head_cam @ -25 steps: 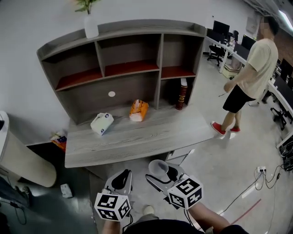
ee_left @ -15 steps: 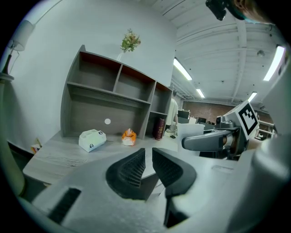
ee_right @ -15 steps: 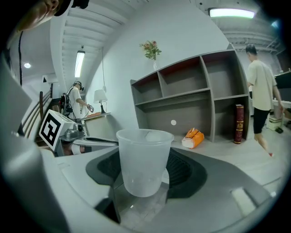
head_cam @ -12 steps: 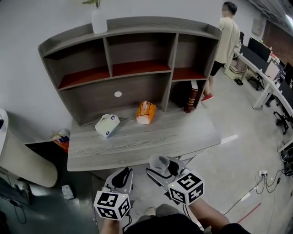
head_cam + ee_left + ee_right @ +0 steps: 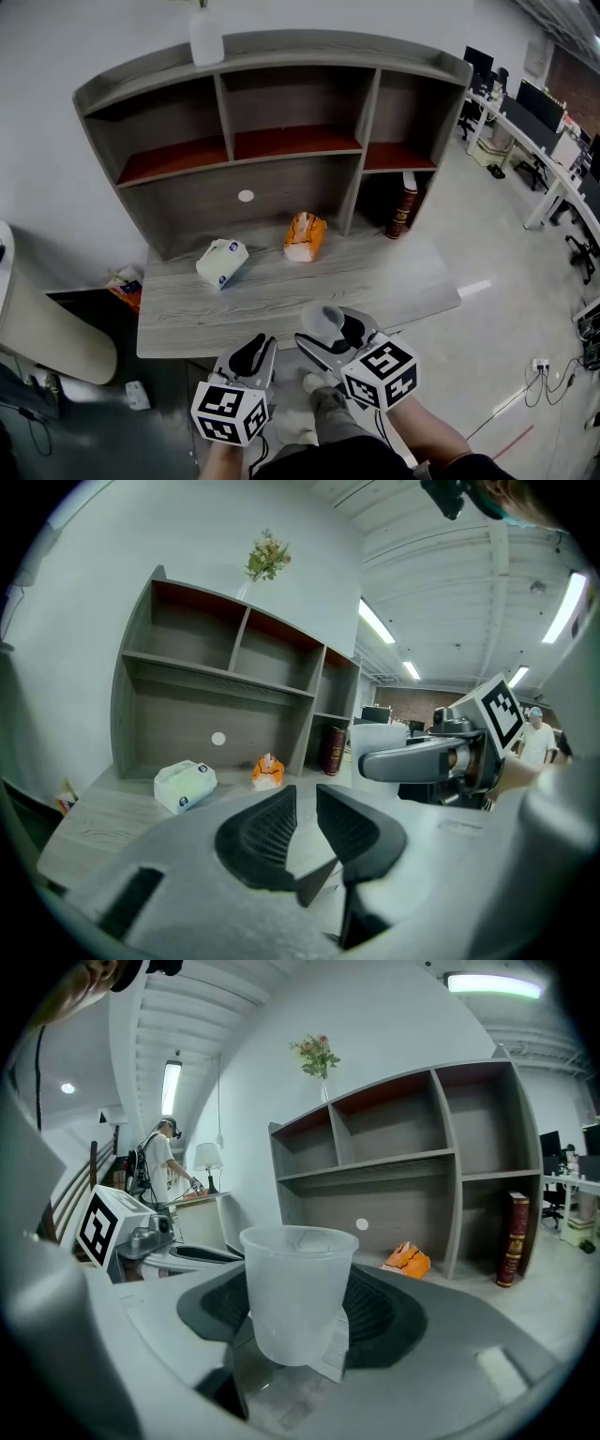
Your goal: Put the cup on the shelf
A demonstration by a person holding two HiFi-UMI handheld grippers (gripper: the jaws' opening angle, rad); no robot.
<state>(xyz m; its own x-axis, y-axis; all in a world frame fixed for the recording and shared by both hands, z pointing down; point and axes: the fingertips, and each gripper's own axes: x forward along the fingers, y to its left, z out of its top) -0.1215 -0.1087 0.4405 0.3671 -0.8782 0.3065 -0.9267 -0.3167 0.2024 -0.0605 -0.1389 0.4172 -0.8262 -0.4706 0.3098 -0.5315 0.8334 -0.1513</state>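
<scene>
Grey wood desk (image 5: 375,281) with a shelf unit (image 5: 281,141) along its far side, office floor around. The right gripper (image 5: 328,330) had its jaws spread wide and pinching a translucent plastic cup (image 5: 298,1288), upright between the pads, by the desk's near edge and well short of the shelves. The left gripper (image 5: 251,356) sat just left of it, jaws drawn close with a narrow gap, nothing between. Farther back lay a white tissue pack (image 5: 222,262) and an orange bag (image 5: 305,235); a dark red book (image 5: 405,204) stood far right.
</scene>
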